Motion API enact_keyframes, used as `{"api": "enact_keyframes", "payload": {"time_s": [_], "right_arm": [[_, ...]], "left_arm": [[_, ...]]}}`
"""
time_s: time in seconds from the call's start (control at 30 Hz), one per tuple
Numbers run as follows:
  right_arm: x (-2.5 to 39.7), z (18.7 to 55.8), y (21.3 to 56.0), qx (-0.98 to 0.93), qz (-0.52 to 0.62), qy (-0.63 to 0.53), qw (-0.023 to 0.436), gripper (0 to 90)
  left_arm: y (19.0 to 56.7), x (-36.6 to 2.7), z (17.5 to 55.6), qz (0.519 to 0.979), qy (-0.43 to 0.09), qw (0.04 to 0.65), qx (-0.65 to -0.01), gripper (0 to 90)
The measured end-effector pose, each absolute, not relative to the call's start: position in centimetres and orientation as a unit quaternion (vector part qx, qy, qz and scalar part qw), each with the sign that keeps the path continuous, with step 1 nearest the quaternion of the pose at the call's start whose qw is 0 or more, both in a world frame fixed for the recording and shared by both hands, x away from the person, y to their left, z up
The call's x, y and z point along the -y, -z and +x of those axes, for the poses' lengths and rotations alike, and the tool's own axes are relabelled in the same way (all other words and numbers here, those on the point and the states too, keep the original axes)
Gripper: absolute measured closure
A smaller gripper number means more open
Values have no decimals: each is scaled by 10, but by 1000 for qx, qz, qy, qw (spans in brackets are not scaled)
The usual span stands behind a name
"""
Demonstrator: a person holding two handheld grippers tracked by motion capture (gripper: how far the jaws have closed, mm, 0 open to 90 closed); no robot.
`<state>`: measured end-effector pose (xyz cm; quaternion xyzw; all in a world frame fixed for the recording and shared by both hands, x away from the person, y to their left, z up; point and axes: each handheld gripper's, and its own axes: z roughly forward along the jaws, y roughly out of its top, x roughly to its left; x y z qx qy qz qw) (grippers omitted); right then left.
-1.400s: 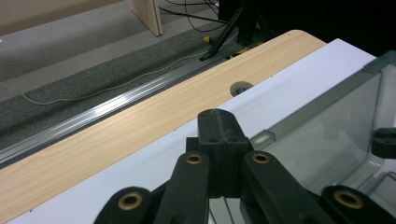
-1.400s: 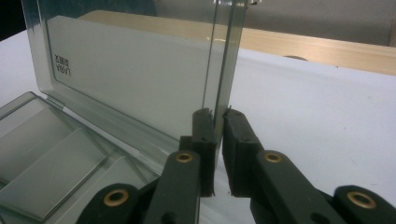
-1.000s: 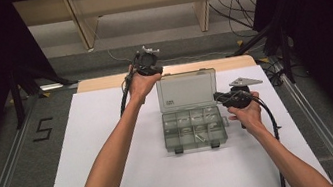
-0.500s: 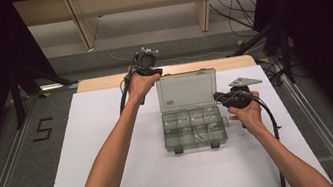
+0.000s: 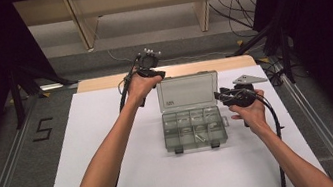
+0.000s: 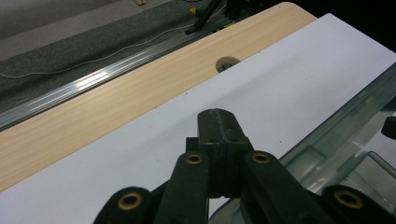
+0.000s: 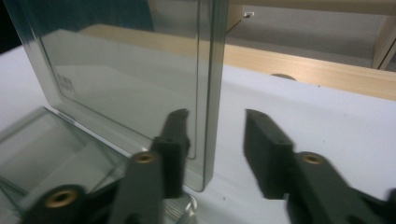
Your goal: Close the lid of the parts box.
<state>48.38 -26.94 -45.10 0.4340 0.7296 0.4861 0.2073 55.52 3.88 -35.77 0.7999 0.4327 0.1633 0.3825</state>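
Observation:
A clear plastic compartment box (image 5: 196,145) lies at the middle of the white sheet, its lid (image 5: 188,90) standing upright at the back. Small parts lie in some compartments. My left gripper (image 5: 156,74) is at the lid's upper left corner; in the left gripper view it (image 6: 218,122) is shut with nothing seen between the jaws, and the lid edge (image 6: 343,122) runs just to its right. My right gripper (image 5: 220,95) is at the lid's right edge. In the right gripper view it (image 7: 217,140) is open, one jaw on each side of the lid edge (image 7: 212,88).
A white sheet (image 5: 113,152) covers the table, with a bare wooden strip (image 5: 102,83) and a cable hole (image 6: 227,63) at the far edge. Metal rails (image 5: 2,185) run along both sides. A "5" mark (image 5: 42,129) is on the floor at left.

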Motion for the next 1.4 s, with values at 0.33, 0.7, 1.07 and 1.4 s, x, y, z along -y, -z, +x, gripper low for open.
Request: {"api": "enact_keyframes", "payload": {"time_s": [0.33,0.7,1.07,1.4], "right_arm": [[267,462,418,-720,430,-499,220,330],[262,440,392,-721,415,-512,214,249],[253,424,374,-738,394,-506,211,167],[252,416,367,-744,387,-505,204,166]], "left_arm": [[353,-40,537,809,-161,388,-411,895],[353,-42,517,815,-159,395,-392,894],[355,-43,502,816,-149,410,-379,894],[358,-46,485,815,-145,422,-370,894]]}}
